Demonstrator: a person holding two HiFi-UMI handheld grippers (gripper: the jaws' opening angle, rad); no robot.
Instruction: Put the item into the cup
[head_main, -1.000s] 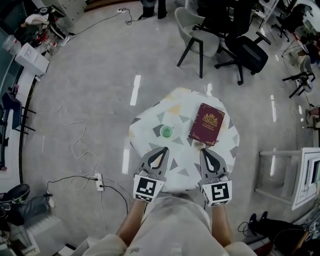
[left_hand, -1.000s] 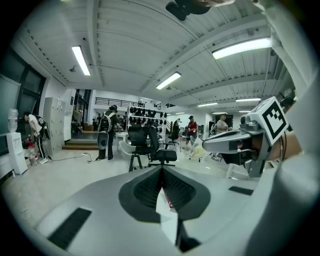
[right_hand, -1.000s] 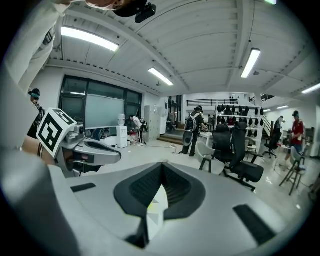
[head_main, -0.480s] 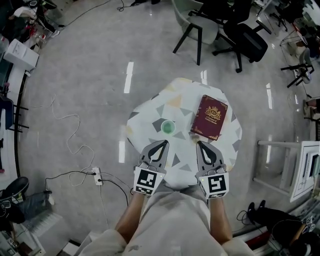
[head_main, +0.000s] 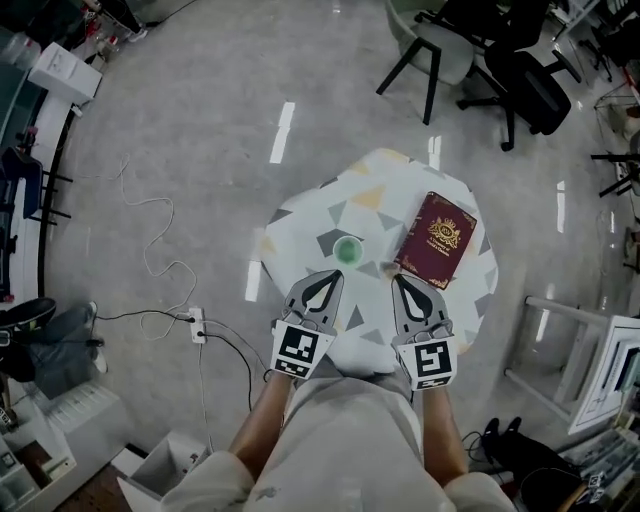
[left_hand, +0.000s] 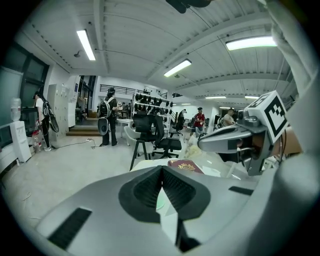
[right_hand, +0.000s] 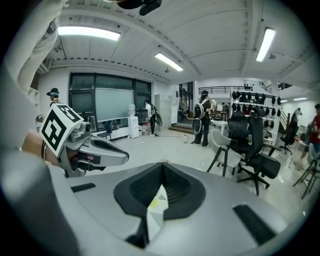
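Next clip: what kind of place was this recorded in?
Probably an open-plan office or lab workspace. There are swivel office chairs, long strip ceiling lights, and a power strip lying beside the small patterned table.

Open-plan office or lab space: black wheeled swivel chairs (head_main: 530, 85), polished grey floor (head_main: 180, 170), white power strip (head_main: 197, 325) with trailing cables, long ceiling tube lights (left_hand: 87, 44).
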